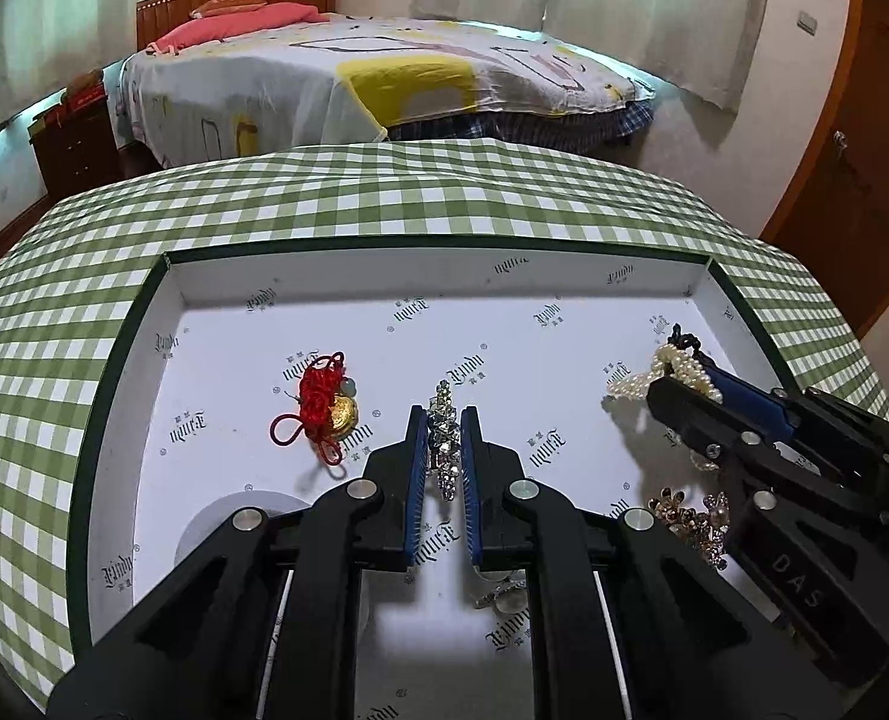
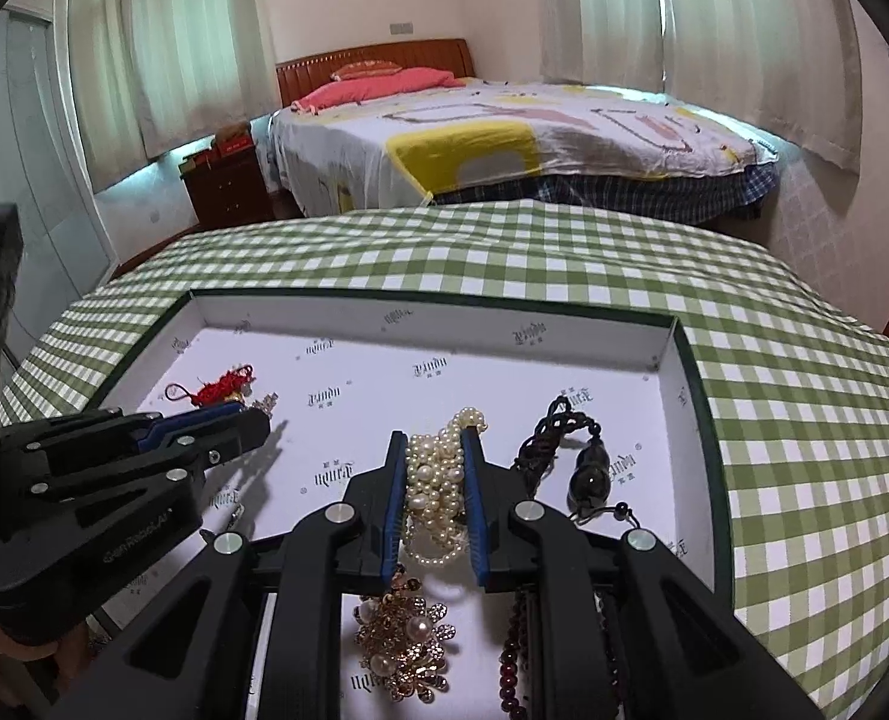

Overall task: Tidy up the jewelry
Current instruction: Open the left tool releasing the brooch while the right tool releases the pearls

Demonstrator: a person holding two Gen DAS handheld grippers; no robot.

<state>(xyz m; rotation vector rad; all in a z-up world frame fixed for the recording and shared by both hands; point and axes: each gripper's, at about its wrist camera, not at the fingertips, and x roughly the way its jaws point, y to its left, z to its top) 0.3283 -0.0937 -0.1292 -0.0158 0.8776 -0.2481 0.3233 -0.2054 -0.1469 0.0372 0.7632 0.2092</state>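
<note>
A white box lid tray lies on the green checked table. My left gripper is shut on a silver rhinestone hair clip just above the tray floor. My right gripper is shut on a bunch of pearl strands, also seen in the left wrist view. A red knotted charm with a gold coin lies left in the tray. A black cord pendant lies right of the pearls.
A gold flower brooch with pearls and a dark red bead string lie at the tray's near side. The checked tablecloth surrounds the tray. A bed stands beyond the table.
</note>
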